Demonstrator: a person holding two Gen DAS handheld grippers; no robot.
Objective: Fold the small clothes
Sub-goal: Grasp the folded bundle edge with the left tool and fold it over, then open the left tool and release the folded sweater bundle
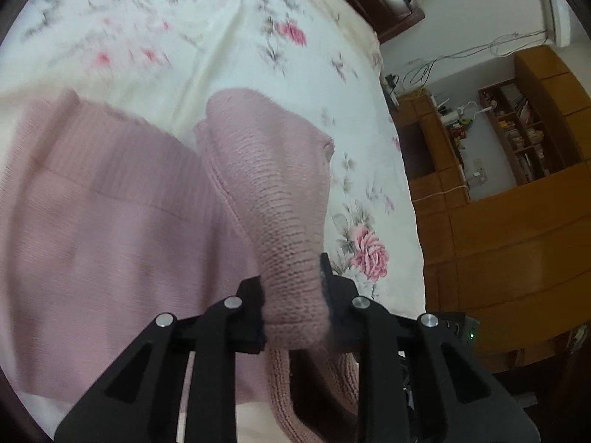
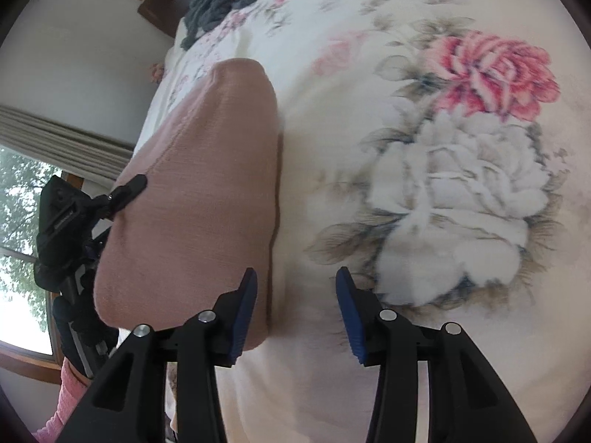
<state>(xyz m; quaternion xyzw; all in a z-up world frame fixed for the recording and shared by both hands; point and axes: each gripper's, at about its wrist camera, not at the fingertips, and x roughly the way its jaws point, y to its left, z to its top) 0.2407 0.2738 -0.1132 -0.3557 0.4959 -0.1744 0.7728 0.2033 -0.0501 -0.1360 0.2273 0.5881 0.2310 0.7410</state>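
Ideally, with the left gripper (image 1: pixel 293 295) clamped on a lifted fold of the pink knit garment (image 1: pixel 110 203) lying mid-bedspread (image 1: pixel 229 59) and the right gripper (image 2: pixel 295 310) wide open and empty, carry that fold across squarely before releasing.

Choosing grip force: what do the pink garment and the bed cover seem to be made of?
Pink garment: looks like soft ribbed knit, maybe wool or acrylic; stitch rows show where the left claw pinches it. Bed cover: smooth printed floral cloth, matte, probably cotton; fibre unclear.
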